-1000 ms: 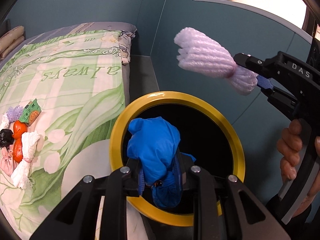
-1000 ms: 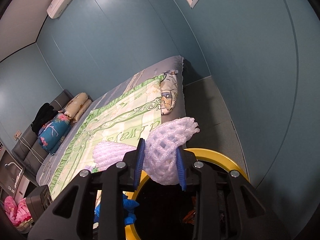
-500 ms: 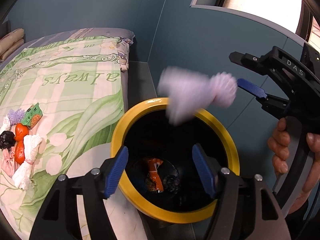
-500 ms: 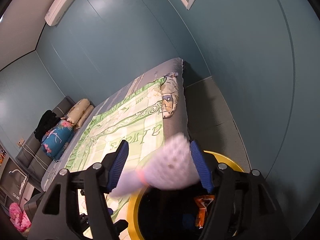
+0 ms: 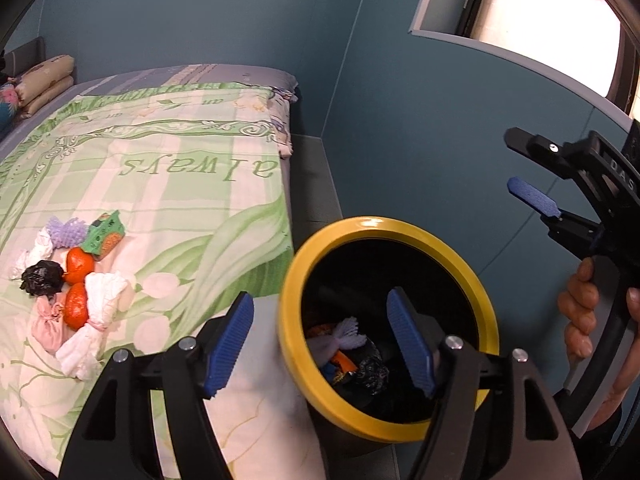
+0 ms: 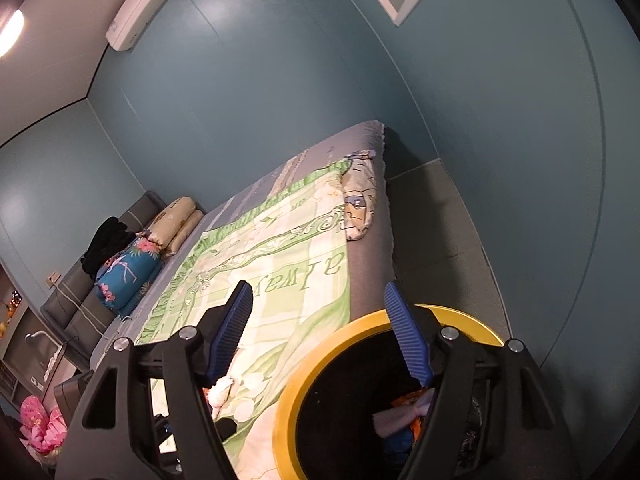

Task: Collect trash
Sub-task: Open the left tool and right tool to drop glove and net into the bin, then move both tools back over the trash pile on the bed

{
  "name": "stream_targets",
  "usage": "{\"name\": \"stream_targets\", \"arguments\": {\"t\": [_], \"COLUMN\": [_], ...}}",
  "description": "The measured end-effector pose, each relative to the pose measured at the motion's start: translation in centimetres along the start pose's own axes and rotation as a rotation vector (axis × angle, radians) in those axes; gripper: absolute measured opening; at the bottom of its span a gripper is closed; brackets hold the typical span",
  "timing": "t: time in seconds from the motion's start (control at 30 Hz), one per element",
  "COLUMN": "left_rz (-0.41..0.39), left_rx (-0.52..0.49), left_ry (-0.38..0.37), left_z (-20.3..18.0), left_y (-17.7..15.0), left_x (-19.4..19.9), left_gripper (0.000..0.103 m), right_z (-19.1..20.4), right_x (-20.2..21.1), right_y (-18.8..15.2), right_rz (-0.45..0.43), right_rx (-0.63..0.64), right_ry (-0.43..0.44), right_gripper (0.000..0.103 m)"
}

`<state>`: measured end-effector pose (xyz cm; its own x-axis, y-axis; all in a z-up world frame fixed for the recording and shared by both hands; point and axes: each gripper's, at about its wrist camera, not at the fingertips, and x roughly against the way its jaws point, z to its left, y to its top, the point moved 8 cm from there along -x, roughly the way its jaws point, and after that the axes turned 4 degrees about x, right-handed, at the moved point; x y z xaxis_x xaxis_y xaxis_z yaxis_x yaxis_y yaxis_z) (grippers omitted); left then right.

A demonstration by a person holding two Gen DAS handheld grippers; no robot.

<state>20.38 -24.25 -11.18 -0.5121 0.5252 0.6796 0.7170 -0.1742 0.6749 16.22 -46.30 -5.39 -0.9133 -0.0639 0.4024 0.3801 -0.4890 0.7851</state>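
Note:
A black bin with a yellow rim [image 5: 476, 280] stands on the floor beside the bed; it also shows in the right wrist view [image 6: 304, 364]. Inside lie a pale purple foam net [image 5: 340, 336], orange and blue scraps and a black wad. My left gripper [image 5: 320, 344] is open and empty above the bin's left rim. My right gripper [image 6: 316, 336] is open and empty above the bin; it shows at the right of the left wrist view [image 5: 532, 200]. A pile of trash [image 5: 68, 276] lies on the bedspread: tangerines, white and pink bundles, a black wad, a green packet, a purple net.
The bed with a green-and-white spread [image 5: 180, 184] fills the left. Teal walls [image 5: 400, 100] stand close behind the bin, with a narrow strip of grey floor [image 5: 316, 184] between bed and wall. Pillows [image 6: 176, 220] lie at the head of the bed.
Both grippers opened. The blue glove fell from the left one and the pale purple foam net from the right one into the bin. The left gripper has shifted left.

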Motion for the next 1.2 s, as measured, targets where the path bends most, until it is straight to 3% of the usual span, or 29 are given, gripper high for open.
{"name": "stream_targets", "arguments": {"t": [0.57, 1.2], "left_rz": [-0.083, -0.109], "left_rx": [0.116, 0.285], "left_ry": [0.142, 0.294], "left_z": [10.3, 24.1], "left_y": [1.6, 0.0], "left_x": [5.0, 7.6], "left_gripper": [0.074, 0.076], "right_z": [9.1, 16.9], "right_x": [-2.0, -8.3], "right_y": [-1.9, -8.2], "right_rz": [0.056, 0.219], "right_rx": [0.157, 0.269], "right_ry": [0.136, 0.198], "right_gripper": [0.073, 0.073]}}
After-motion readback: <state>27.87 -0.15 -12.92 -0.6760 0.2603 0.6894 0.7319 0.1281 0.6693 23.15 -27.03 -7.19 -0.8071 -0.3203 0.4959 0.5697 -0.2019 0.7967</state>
